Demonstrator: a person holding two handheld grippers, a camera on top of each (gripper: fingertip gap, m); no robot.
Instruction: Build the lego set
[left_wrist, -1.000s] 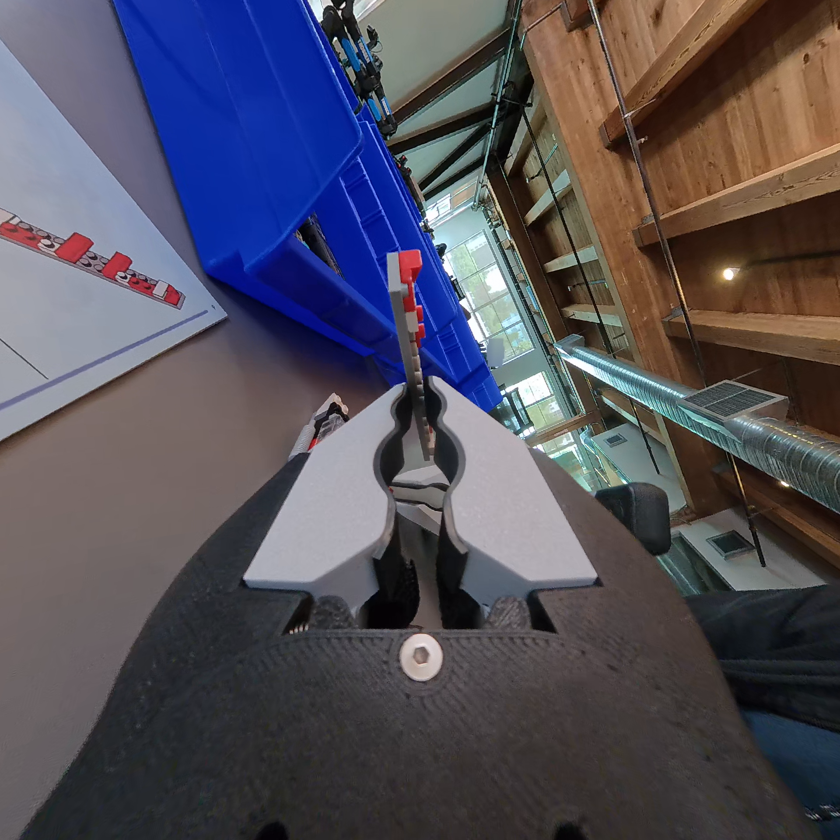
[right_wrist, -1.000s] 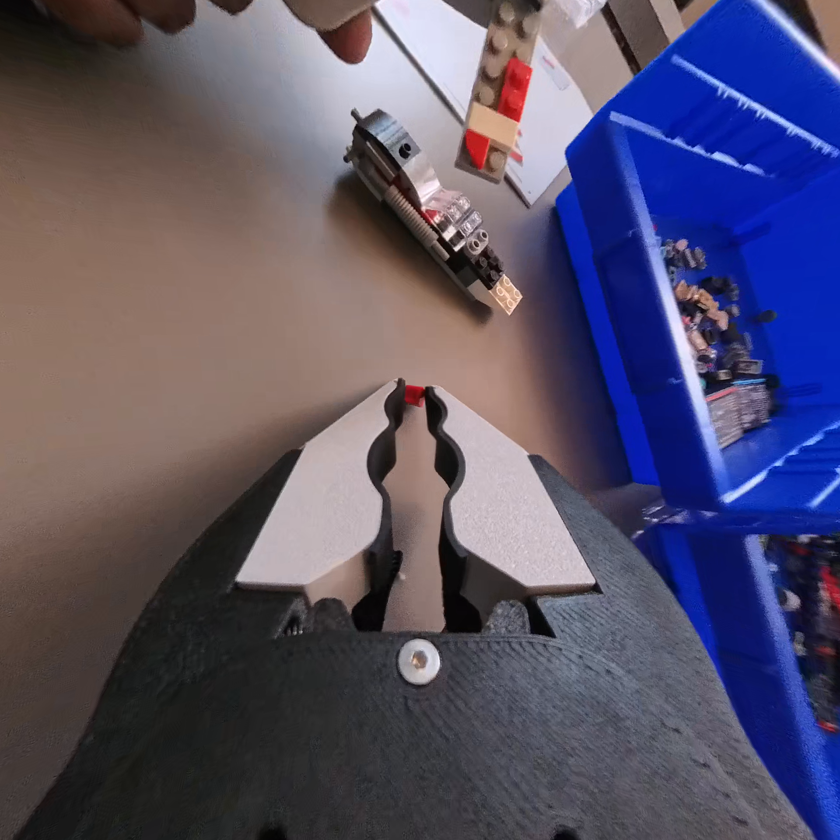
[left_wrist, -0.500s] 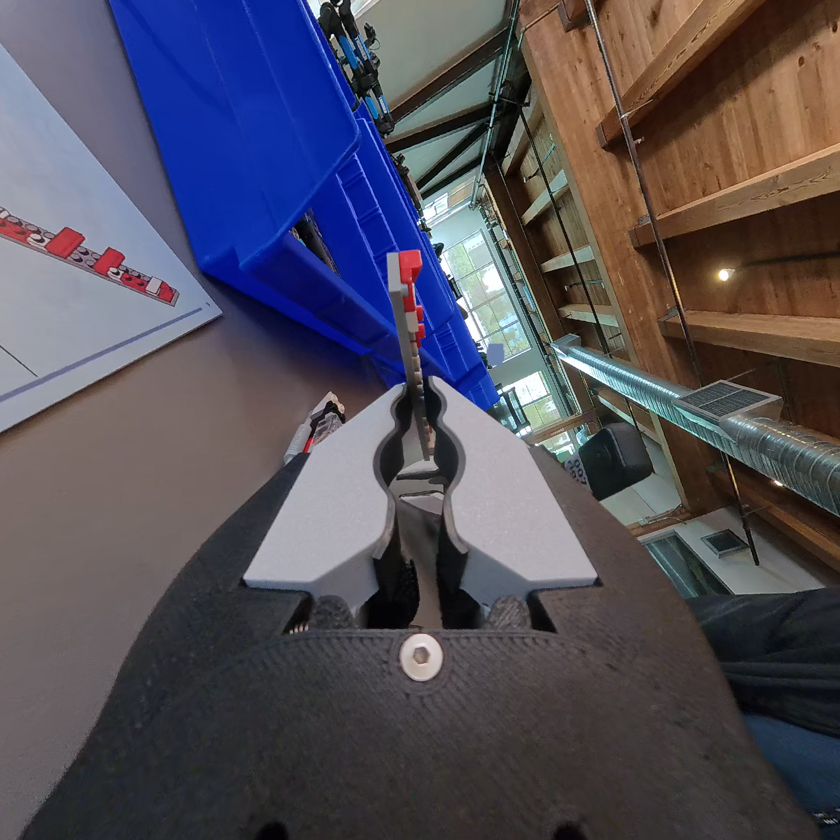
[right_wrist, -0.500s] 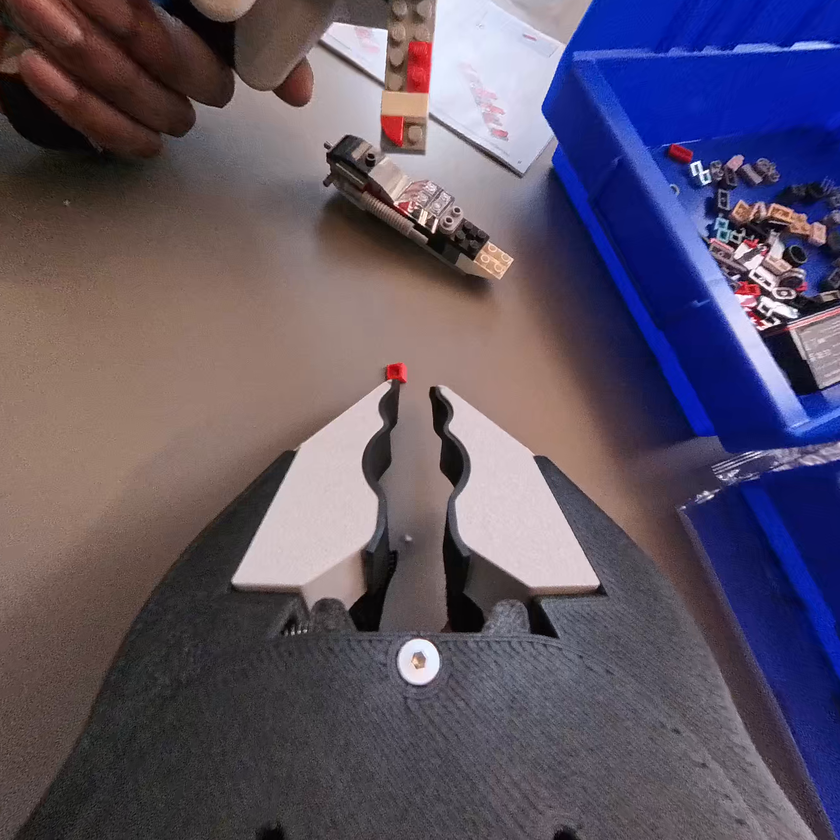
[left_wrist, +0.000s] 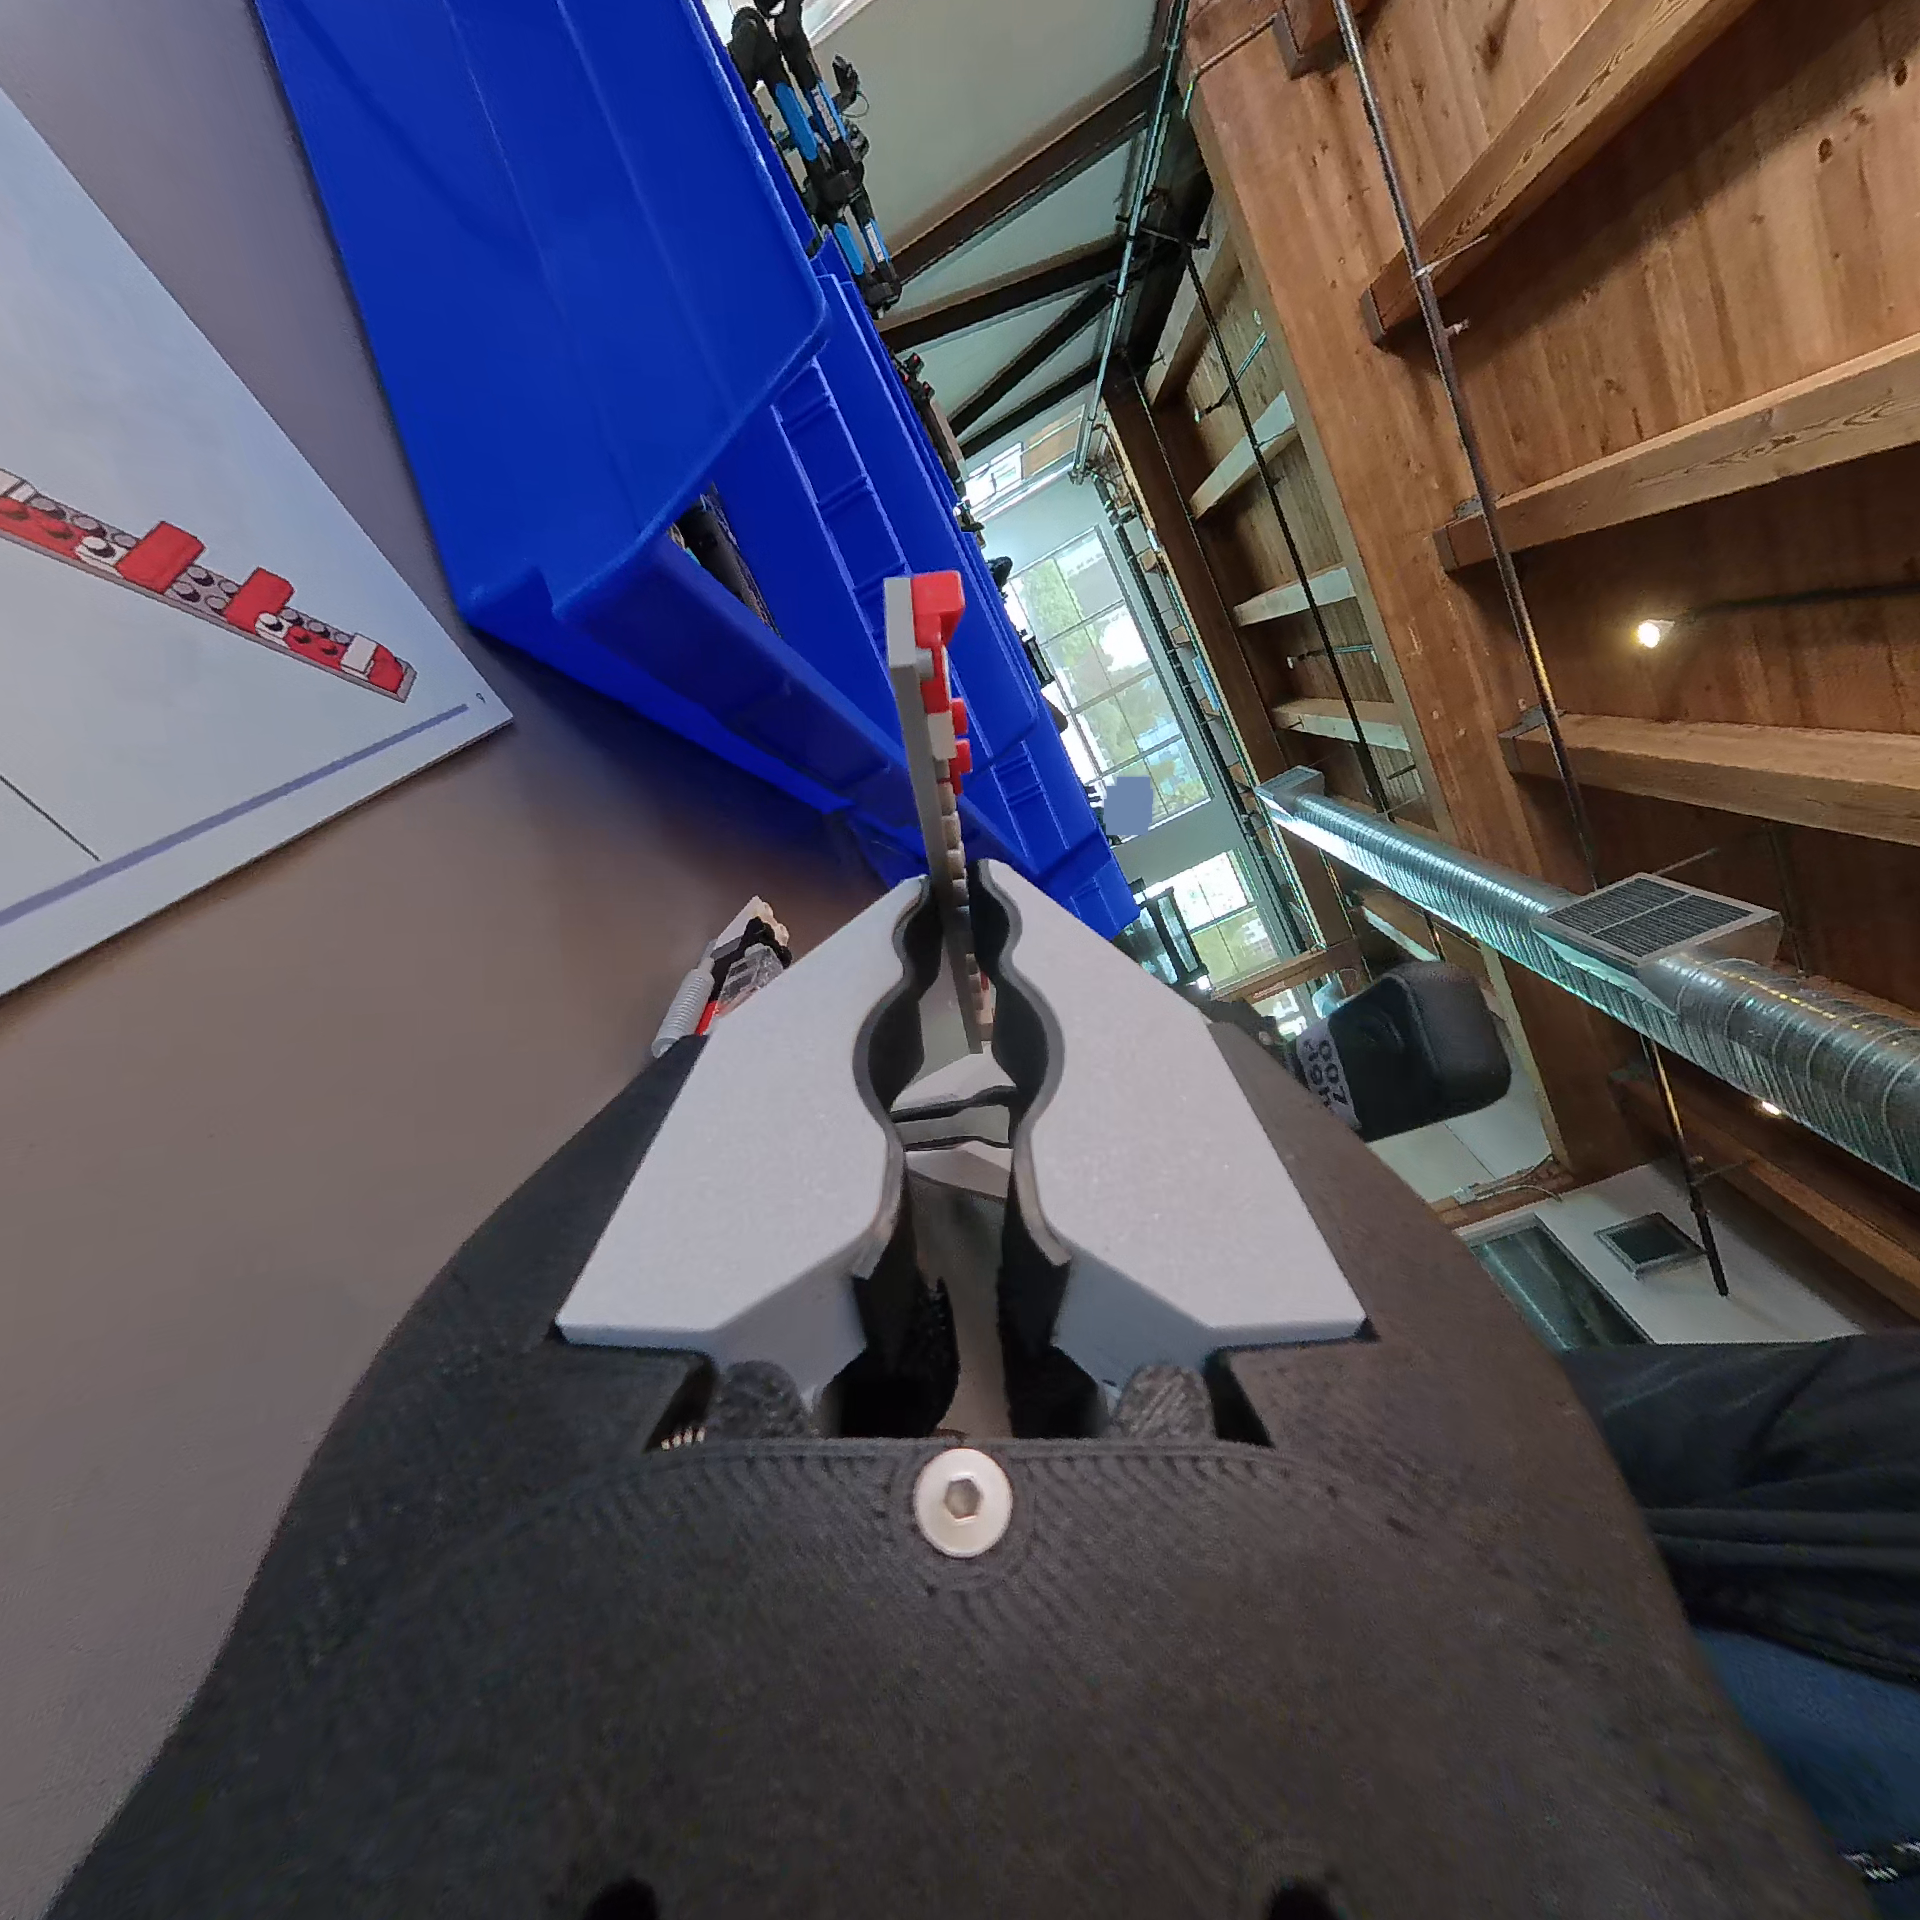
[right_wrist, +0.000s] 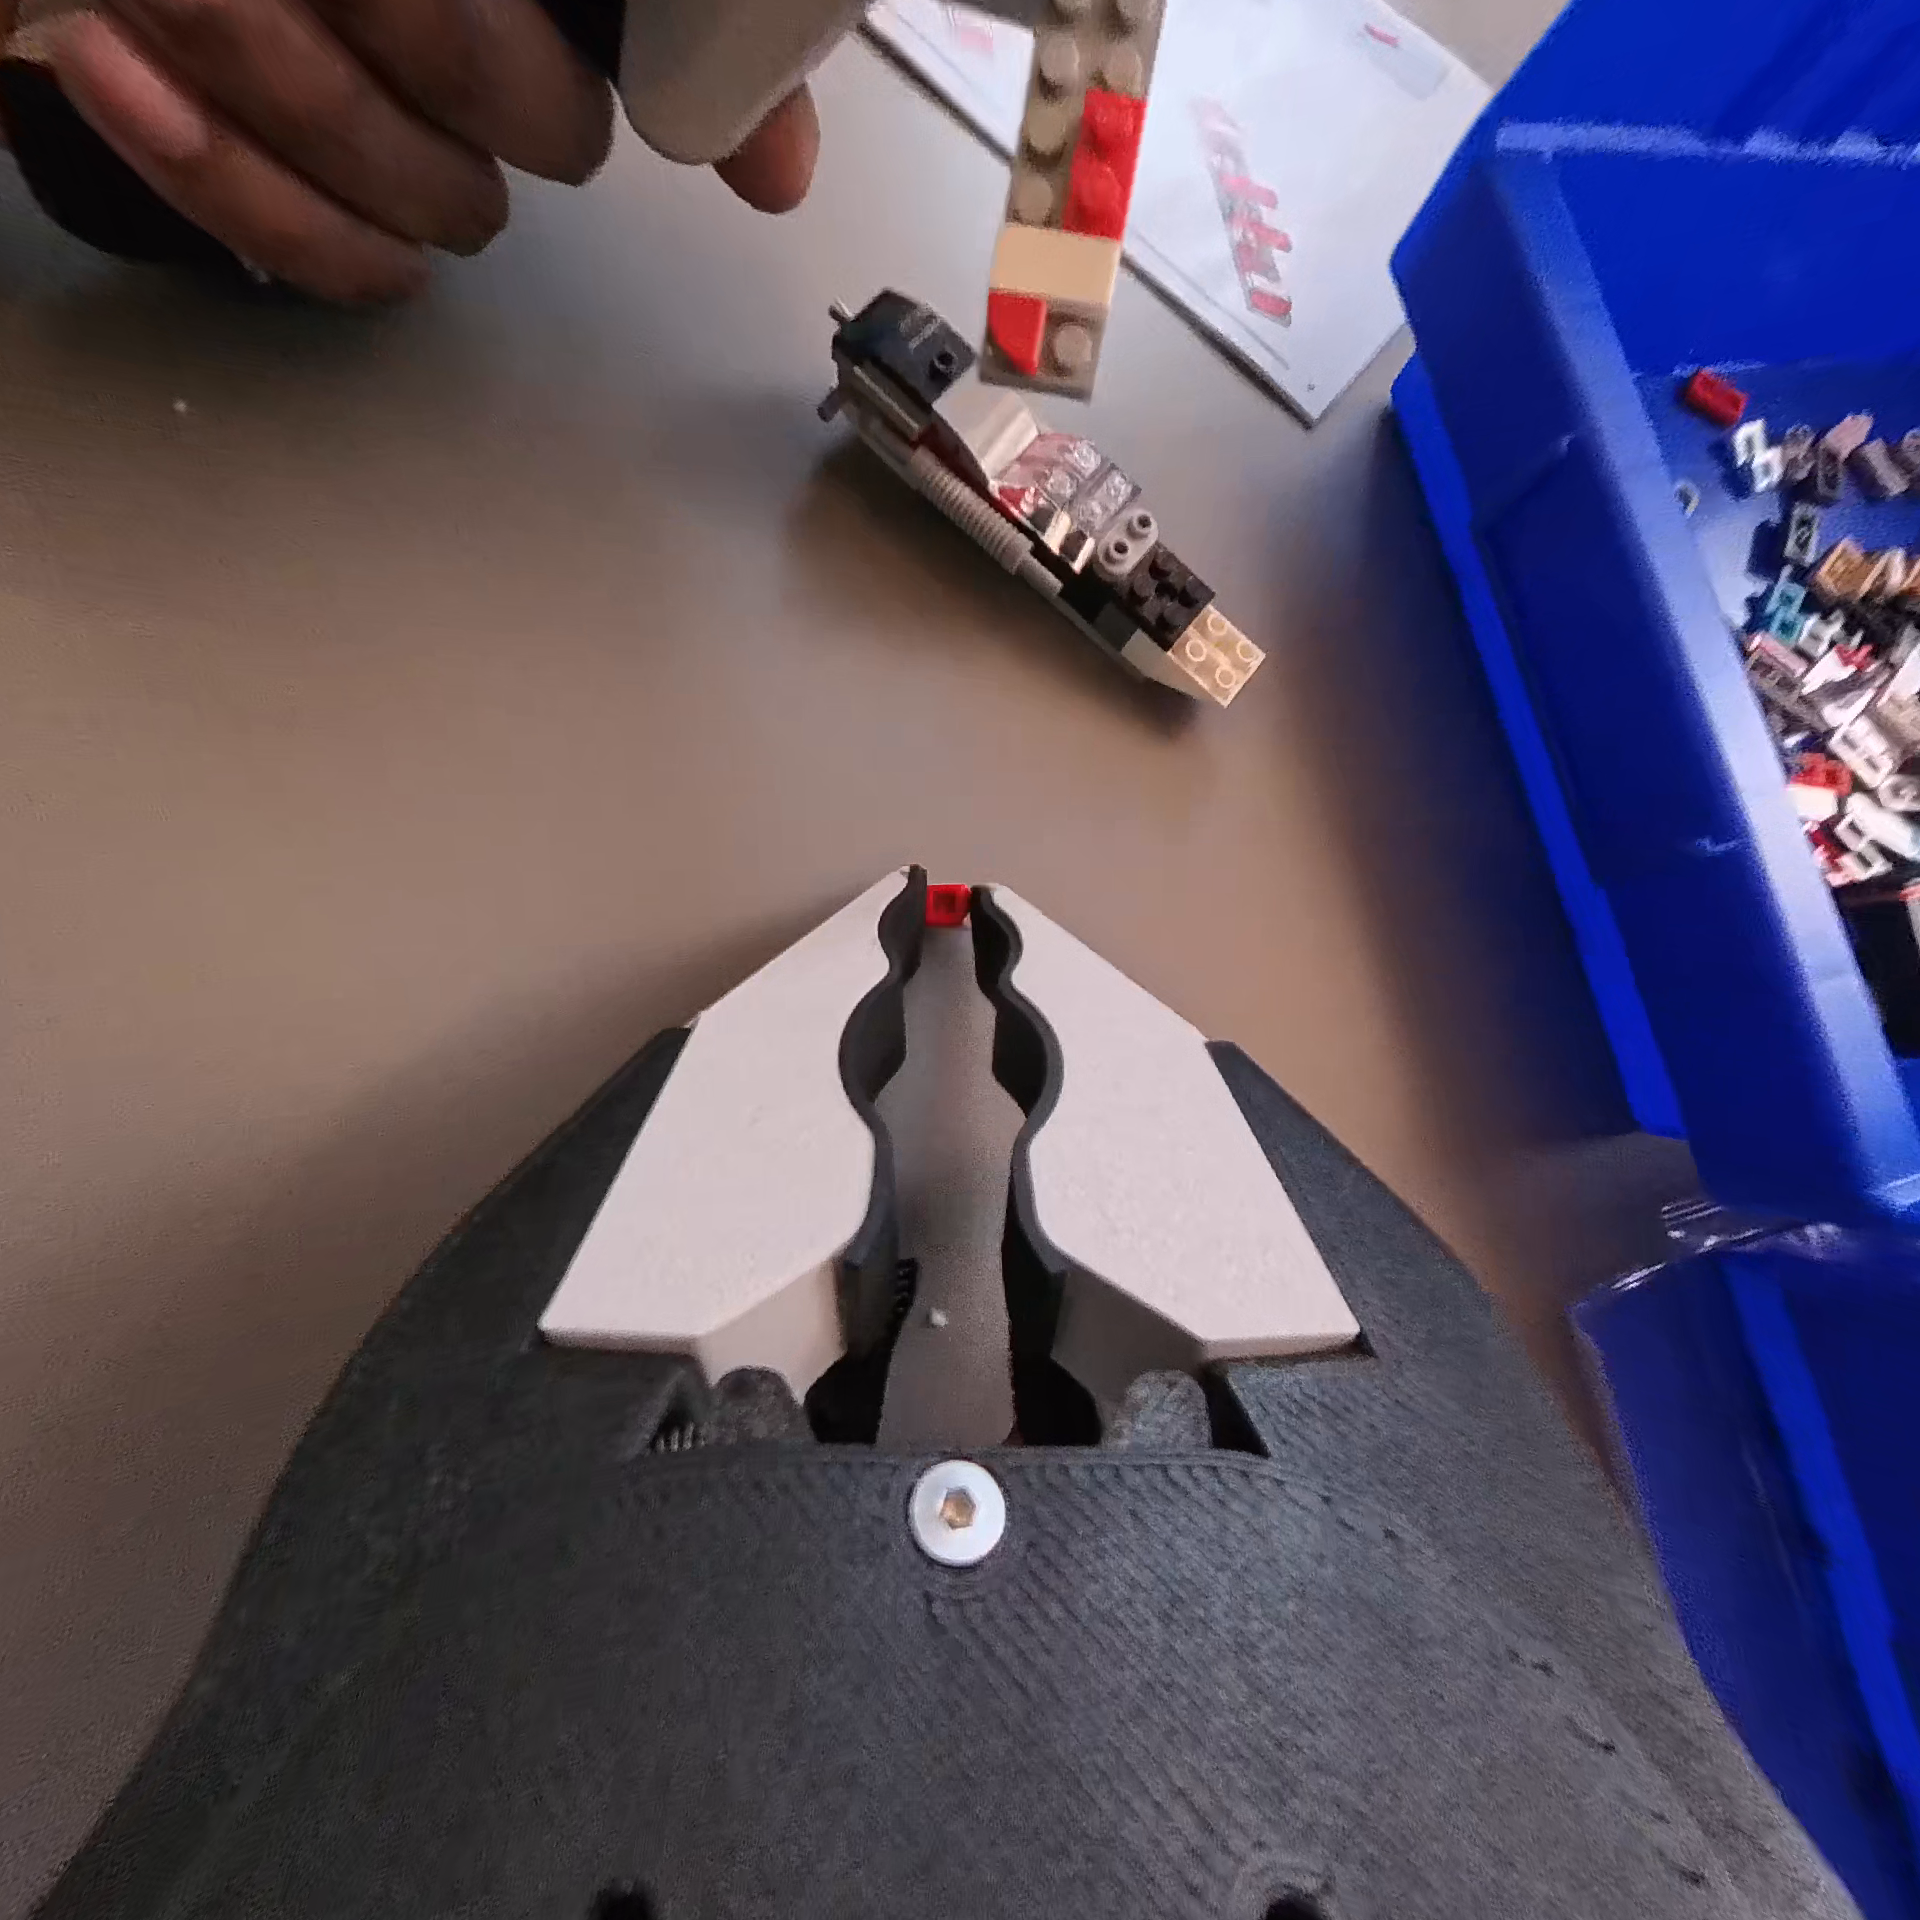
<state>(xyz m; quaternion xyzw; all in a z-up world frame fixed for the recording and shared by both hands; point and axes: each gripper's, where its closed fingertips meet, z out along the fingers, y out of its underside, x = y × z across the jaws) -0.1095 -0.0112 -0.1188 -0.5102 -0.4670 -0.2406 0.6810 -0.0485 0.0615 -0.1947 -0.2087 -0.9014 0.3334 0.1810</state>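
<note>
My left gripper (left_wrist: 951, 883) is shut on a long grey lego plate (left_wrist: 923, 717) with red pieces on it, seen edge-on and held above the table. The same plate shows in the right wrist view (right_wrist: 1070, 197), hanging at the top over the table. My right gripper (right_wrist: 948, 902) is low over the brown table, its fingertips closed on a tiny red lego piece (right_wrist: 947, 906). A partly built grey, black and tan model (right_wrist: 1039, 499) lies on the table beyond it, and peeks out beside my left fingers (left_wrist: 738, 966).
Blue bins (right_wrist: 1662, 727) with several loose lego pieces stand at the right and fill the left wrist view's top (left_wrist: 582, 312). An instruction sheet (right_wrist: 1278, 187) lies at the back, also seen at left (left_wrist: 156, 623). A person's hand (right_wrist: 312, 125) holds the left gripper. One gripper's finger ends stand about 12 cm off the other's.
My right gripper opened and left the red piece on the table at its left fingertip, then closed on it again. The grey plate has come nearer in the right wrist view.
</note>
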